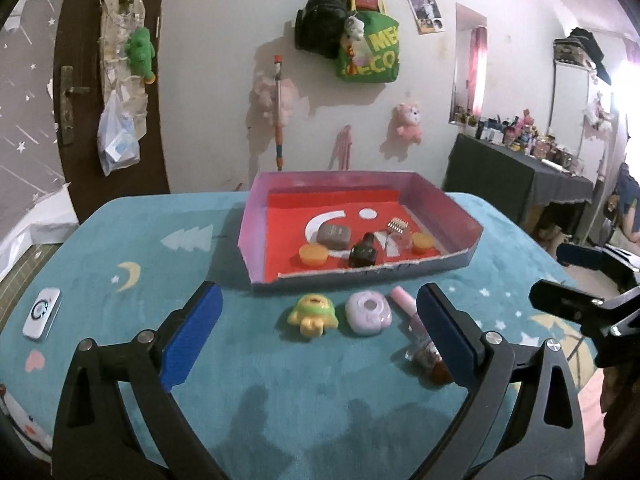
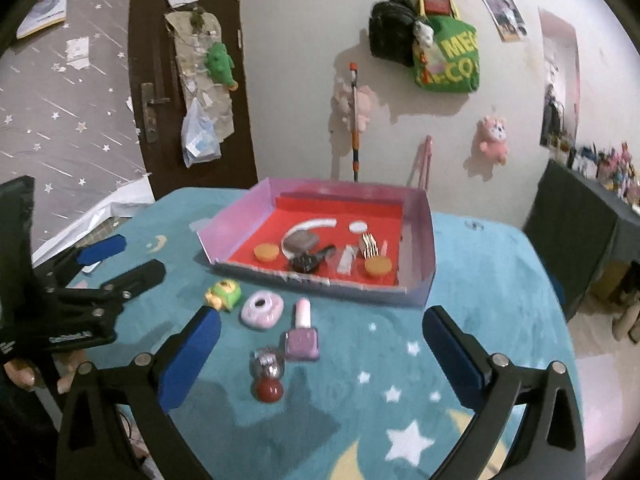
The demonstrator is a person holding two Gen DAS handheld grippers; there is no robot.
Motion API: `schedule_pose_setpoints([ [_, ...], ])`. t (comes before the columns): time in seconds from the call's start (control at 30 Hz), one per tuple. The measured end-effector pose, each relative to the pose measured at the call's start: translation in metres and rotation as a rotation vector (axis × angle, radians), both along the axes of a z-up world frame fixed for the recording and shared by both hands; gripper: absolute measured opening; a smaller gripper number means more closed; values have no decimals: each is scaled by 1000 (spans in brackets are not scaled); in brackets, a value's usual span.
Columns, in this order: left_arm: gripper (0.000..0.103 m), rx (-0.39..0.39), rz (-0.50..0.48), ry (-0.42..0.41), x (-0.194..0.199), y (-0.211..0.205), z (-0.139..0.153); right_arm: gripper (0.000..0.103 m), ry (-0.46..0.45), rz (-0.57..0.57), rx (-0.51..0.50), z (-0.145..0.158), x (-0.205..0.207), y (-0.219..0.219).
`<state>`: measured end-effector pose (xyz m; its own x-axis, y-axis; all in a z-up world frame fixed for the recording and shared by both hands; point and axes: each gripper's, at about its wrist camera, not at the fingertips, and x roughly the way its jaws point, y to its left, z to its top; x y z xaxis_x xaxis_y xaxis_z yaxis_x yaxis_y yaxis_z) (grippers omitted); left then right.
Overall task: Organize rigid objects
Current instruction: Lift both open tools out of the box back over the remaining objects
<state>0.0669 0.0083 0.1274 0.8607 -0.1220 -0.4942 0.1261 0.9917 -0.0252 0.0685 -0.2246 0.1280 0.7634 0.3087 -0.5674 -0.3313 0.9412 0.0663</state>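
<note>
Holding both pairs of jaws wide apart and empty, I keep the left gripper (image 1: 320, 336) and right gripper (image 2: 322, 354) short of the red-floored box (image 2: 422, 280). Four items lie on the teal cloth (image 1: 240, 400) just before that box: green toy (image 1: 313, 314), lilac case (image 1: 368, 312), pink bottle (image 2: 303, 334), red bottle (image 2: 268, 376). I judge a centred, level approach best.

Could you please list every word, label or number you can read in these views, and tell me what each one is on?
"ME" above "ECO", cut off by folds: green bag hanging on the wall.
White print on the left gripper's body: too blurred to read.
Photos and posters on the wall, and the white device on the table: nothing legible.
</note>
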Motion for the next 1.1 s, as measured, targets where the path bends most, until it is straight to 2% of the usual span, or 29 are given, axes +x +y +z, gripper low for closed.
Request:
schedule_pose_setpoints([
  [0.2, 99, 19, -17, 46, -7, -10, -26, 103, 53, -43, 15, -34, 2, -7],
  [0.4, 99, 20, -8, 110, -4, -14, -52, 103, 86, -74, -16, -58, 5, -8],
  [0.53, 99, 16, -4, 142, -4, -16, -65, 103, 119, -87, 2, -71, 8, -12],
  [0.83, 99, 13, 0, 186, 1, -17, -77, 103, 167, -102, 23, -89, 13, -16],
  [1.1, 99, 10, 4, 201, 5, -15, -78, 103, 173, -95, 17, -92, 15, -16],
])
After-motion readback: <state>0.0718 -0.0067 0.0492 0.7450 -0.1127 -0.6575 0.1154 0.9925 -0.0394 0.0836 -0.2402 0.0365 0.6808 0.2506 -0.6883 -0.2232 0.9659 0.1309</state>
